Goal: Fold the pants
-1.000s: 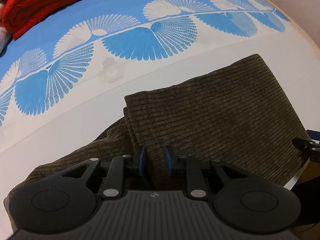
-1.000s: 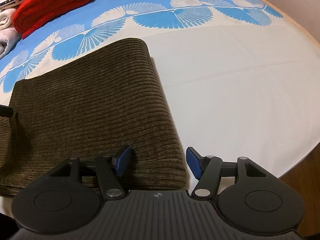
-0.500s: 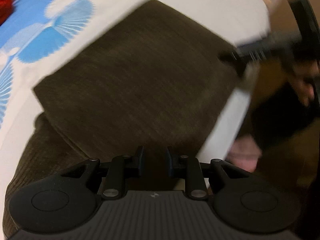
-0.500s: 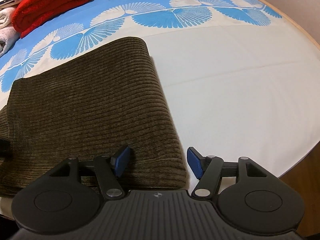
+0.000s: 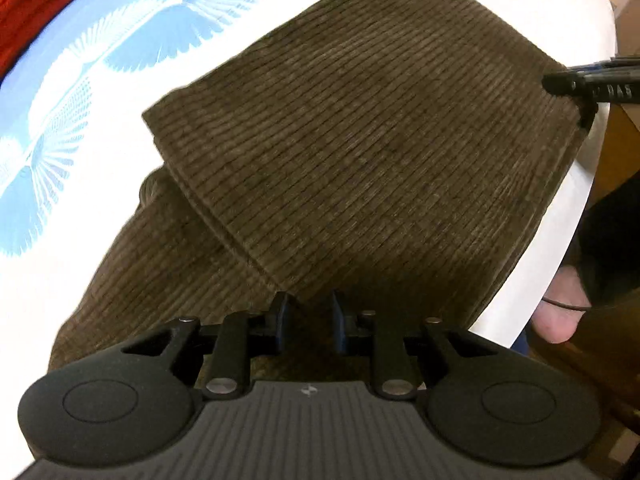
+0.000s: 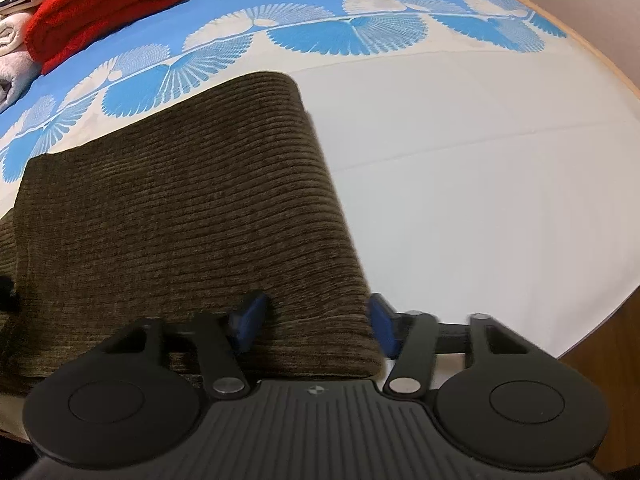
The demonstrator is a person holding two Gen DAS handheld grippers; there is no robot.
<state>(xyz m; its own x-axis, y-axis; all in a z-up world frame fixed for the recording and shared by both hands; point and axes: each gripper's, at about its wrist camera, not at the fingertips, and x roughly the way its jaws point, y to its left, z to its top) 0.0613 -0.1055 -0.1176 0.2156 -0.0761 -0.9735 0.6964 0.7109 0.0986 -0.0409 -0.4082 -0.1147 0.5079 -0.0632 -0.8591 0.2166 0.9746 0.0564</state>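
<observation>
The pants (image 6: 180, 216), brown corduroy and folded into a thick stack, lie at the near edge of the desk (image 6: 480, 200) on its white-and-blue patterned cloth. The left claw (image 5: 308, 316) is clenched on the fabric's near left fold, while the right claw (image 6: 316, 322) stands released, straddling the stack's near right corner. A red blanket (image 6: 108, 4) sits at the far left.

Pants (image 6: 180, 216) lie folded on the tablecloth (image 6: 480, 200), near its front edge, left of the bare area. Upper layer overlaps a lower layer that extends left (image 5: 160, 264). Folded blanket (image 6: 104, 4) sits at far left, behind the pants, well apart. Towels (image 6: 12, 60) lie left of the blanket, touching it.
</observation>
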